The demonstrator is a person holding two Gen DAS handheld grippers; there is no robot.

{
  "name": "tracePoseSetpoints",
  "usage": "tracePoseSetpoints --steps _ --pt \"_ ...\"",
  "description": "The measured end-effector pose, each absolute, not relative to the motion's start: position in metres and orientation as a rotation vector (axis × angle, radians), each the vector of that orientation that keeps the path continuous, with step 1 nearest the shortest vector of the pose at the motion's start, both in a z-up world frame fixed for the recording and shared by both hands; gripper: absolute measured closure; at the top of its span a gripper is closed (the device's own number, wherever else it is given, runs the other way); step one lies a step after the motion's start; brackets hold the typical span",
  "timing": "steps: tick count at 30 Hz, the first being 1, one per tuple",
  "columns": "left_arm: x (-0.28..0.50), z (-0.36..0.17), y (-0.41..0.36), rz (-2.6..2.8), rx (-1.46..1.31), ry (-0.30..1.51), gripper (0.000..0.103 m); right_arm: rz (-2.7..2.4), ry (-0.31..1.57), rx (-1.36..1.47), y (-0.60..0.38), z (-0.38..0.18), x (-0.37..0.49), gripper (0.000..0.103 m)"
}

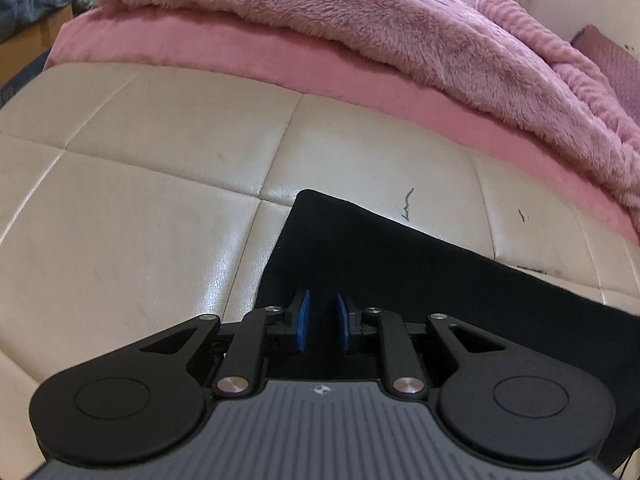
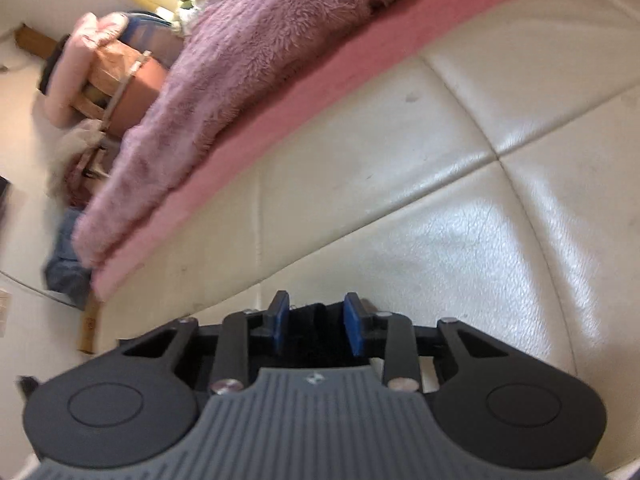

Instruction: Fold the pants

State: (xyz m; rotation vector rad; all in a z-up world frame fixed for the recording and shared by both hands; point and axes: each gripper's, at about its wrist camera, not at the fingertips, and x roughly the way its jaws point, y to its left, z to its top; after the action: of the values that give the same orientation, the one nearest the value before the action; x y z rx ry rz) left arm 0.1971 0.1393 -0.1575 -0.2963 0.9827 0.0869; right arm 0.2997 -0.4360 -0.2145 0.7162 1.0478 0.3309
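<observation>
My landmark is the big cream cushion (image 1: 160, 208) that everything lies on. It is a soft seat with stitched squares.

On the left side, my left hand-held gripper (image 1: 322, 322) hangs just over the pants (image 1: 400, 272). The pants are black and lie flat on the near part of the cushion, with one corner pointing toward the far edge. The two blue pads (image 1: 303, 320) stand a little apart, with dark cloth showing between them. I think they are not pinching yet, so this gripper is only narrow, not holding.

Behind the cushion, along its far edge, lies a fluffy pink blanket (image 1: 360, 20).

On the right side, my right hand-held gripper (image 2: 316, 320) is low over the cushion (image 2: 480, 200), near its right end. Its pads are a bit wider apart. Something black sits between them, maybe the pants (image 2: 308, 316), but I cannot tell if it is gripped. This picture is a little blurry.

To fold well, I think I should grab both corners of one edge, squeeze firmly, lift both sides the same, and lay the edge down straight. If one side slips, the fold could go crooked.
</observation>
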Motion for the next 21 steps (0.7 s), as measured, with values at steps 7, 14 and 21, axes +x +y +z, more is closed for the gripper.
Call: tracePoseSetpoints --steps 7,14,21 --pt "0.196 -0.158 0.139 0.112 -0.279 0.991 0.092 0.362 1.003 0.660 -0.428 -0.209 0.288 0.101" --pt "0.194 -0.163 0.143 0.134 -0.321 0.971 0.095 0.262 0.977 0.552 -0.419 -0.212 0.287 0.102" --pt "0.195 -0.149 0.141 0.085 -0.310 0.983 0.078 0.168 0.944 0.403 -0.417 -0.186 0.273 0.100"
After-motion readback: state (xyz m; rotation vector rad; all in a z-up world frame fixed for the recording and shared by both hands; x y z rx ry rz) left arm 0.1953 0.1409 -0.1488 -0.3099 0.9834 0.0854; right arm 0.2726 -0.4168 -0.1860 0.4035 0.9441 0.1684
